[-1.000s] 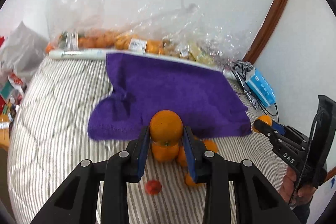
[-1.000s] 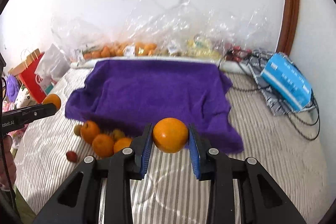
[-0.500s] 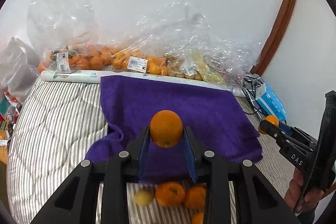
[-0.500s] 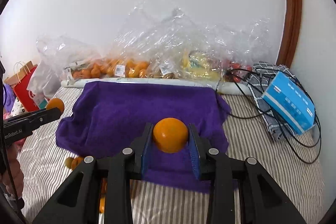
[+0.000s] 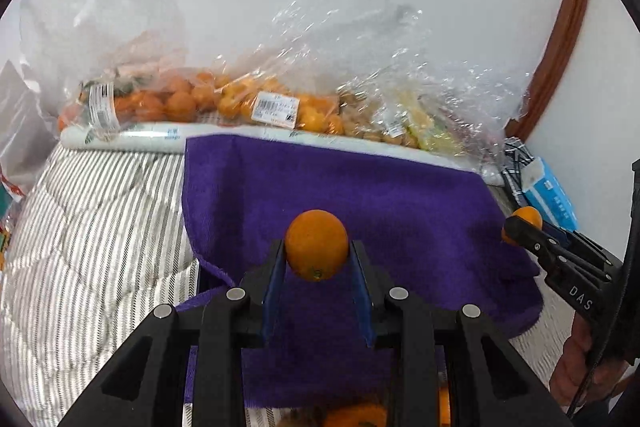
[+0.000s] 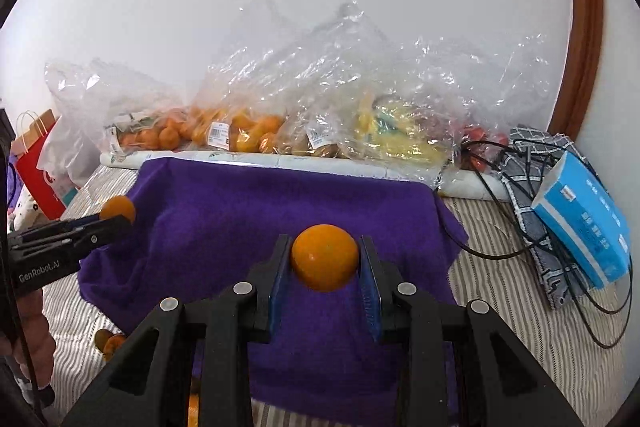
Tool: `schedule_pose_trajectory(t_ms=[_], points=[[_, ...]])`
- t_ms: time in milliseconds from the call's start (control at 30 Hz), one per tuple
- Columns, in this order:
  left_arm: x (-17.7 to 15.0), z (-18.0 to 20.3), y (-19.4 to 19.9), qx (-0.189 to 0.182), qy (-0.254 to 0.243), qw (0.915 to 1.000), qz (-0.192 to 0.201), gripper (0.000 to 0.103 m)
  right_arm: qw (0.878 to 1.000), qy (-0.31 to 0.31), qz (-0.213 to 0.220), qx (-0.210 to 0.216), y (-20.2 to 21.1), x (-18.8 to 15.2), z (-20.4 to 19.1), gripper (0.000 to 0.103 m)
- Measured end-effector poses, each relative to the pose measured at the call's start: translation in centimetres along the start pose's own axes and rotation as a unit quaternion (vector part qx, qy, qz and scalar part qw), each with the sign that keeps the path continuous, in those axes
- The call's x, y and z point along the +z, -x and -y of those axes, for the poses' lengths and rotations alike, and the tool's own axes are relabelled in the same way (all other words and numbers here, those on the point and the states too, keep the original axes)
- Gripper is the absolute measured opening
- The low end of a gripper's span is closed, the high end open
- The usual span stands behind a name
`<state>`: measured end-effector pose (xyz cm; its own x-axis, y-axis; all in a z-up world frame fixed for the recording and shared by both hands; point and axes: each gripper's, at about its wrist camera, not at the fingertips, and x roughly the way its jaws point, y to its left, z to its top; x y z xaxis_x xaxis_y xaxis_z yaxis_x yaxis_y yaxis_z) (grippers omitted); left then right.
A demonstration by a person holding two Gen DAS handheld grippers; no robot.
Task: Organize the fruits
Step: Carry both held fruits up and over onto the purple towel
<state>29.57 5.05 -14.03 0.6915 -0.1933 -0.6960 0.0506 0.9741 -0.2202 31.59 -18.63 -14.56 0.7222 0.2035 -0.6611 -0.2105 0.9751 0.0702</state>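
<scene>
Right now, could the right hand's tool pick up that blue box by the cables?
Probably not yet: the right gripper already has its fingers shut on an orange. The way to the blue box looks free, though black cables lie around it.

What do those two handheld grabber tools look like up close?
Both are matte black plastic with angular, triangular cut-out arms, round silver pins at the joints and blue ribbed pads lining the fingers. The left gripper carries white "GenRobot.AI" lettering on its side; the right gripper shows "DAS". A thin black cable runs beside each.
</scene>
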Motion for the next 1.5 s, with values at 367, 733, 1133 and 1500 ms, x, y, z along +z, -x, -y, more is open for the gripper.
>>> schedule_pose_trajectory(t_ms=[367,733,1133,1500], points=[[-1.7,-1.1,-2.8,-0.004,0.012,0.9999,-0.009,0.030,0.999,-0.005,-0.034,-0.002,-3.1,-2.2,1.2,0.033],[-2.2,0.0,-3.2,0.008,-0.017,0.9998,-0.001,0.030,0.999,-0.008,-0.039,-0.005,-3.8,-2.9,1.6,0.033],[-2.4,0.0,-3.4,0.006,-0.018,0.9998,-0.004,0.031,0.999,0.002,-0.037,-0.009,-3.9,-3.1,1.1,0.033],[-2.3,0.5,-2.4,-0.001,-0.026,0.9996,0.014,0.057,0.999,0.016,-0.035,-0.011,-3.8,-3.1,0.4,0.047]])
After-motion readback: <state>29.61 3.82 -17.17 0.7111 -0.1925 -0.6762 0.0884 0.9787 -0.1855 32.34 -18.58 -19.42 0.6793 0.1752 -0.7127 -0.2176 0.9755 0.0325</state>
